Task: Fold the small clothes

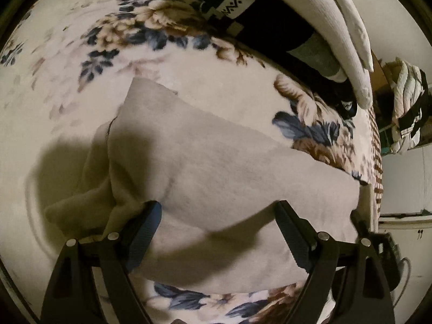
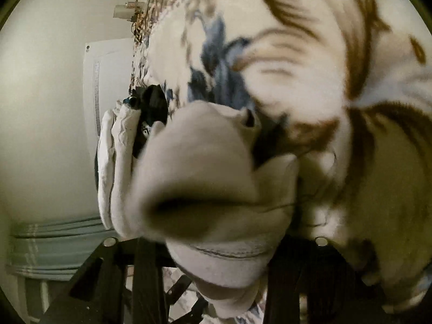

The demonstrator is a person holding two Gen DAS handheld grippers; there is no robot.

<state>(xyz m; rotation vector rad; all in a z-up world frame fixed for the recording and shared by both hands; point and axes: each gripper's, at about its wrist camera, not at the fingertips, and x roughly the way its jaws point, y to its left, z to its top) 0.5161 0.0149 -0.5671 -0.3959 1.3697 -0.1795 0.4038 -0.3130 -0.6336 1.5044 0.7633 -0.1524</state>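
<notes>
The left gripper [image 1: 218, 216] hung above a pale grey garment [image 1: 205, 167] spread on a floral blanket [image 1: 81, 54], its two black fingers [image 1: 145, 224] standing wide apart with the cloth lying beneath and between them. The left finger's tip touched a bunched fold at the garment's near-left edge; whether the right one touched the cloth was unclear. Neither pad pressed on the fabric. Beyond the garment, near the blanket's far edge, lay a dark piece of clothing with a white patterned band [image 1: 240, 8], a grey sock [image 1: 316, 54] and white socks [image 1: 348, 35]. More clothes [image 1: 407, 108] were heaped well apart at the right.
</notes>
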